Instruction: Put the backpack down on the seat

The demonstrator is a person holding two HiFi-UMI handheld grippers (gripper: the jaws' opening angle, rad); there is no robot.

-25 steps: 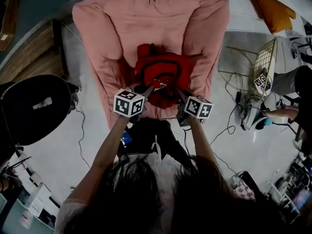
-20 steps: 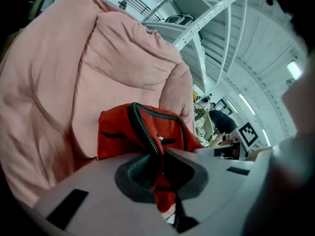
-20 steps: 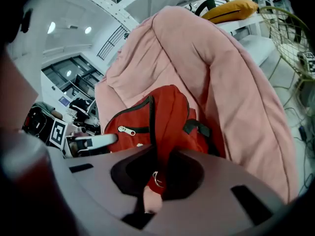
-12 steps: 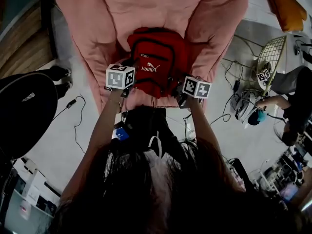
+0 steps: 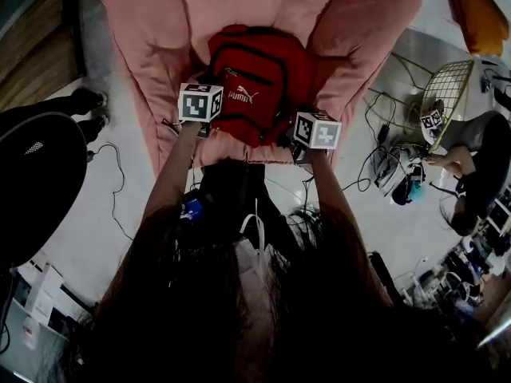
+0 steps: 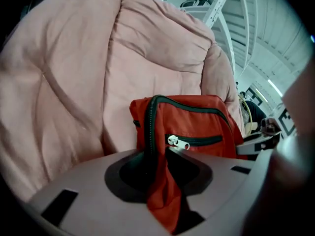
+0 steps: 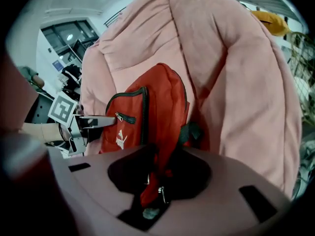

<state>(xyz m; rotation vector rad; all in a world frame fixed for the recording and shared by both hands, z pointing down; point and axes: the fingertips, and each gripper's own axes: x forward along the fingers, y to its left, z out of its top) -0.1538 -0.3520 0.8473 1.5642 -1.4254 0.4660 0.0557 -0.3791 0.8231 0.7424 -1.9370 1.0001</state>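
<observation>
A second ago the backpack (image 5: 257, 82) hung at the front edge of the pink seat (image 5: 239, 152). Now it stands on it, leaning against the back cushion (image 5: 263, 6), so I reckon it's down. The left claw (image 6: 162, 191) is opening, red cloth slack between its jaws. The right claw (image 7: 153, 188) is just starting to open, still pinching the backpack's side.

Cropped chair, half-covered backpack
The pink armchair (image 5: 263, 6) is running off the head view's top edge; the red backpack (image 6: 197, 132) is sinking folds out of sight between the opening jaws of the left gripper (image 6: 165, 191) and of the right gripper (image 7: 152, 191), its base hiding behind both.
</observation>
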